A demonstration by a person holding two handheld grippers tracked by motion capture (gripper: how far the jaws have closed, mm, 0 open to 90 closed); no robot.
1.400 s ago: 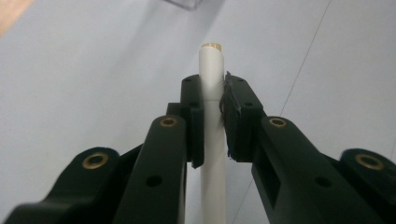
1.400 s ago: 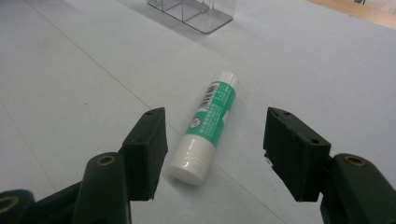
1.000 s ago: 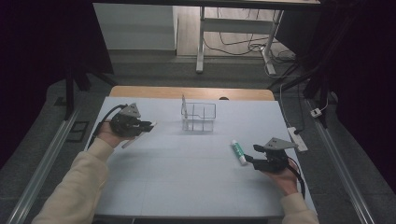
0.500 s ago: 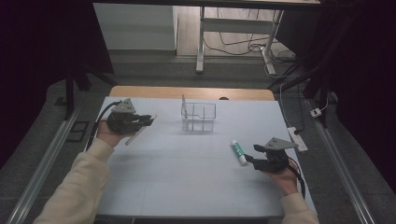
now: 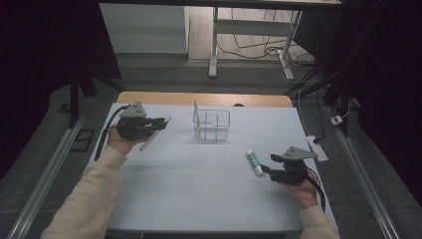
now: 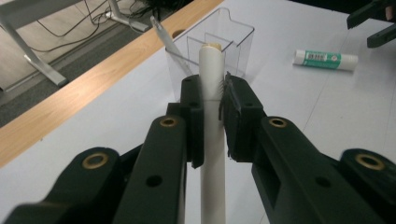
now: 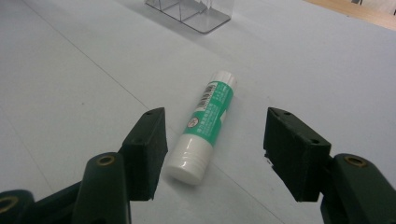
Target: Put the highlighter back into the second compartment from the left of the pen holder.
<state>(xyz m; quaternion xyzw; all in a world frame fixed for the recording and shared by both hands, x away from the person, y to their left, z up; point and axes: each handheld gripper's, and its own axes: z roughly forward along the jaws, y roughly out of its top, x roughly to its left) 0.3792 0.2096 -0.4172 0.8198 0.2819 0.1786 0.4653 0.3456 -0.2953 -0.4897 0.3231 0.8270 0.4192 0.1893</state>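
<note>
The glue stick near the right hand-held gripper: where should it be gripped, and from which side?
Grip the glue stick across its green-labelled middle. It lies flat on the table, its white end toward the open right hand-held gripper, whose jaws stand either side of it. Probably best to come in low along its length, then close on the round sides.

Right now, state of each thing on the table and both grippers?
left gripper: shut on the white pen, aimed at the organizer
white pen: held off the table
clear organizer: upright, one pen leaning inside
glue stick: lying flat, capped, untouched
right gripper: open, jaws either side of the glue stick
</note>
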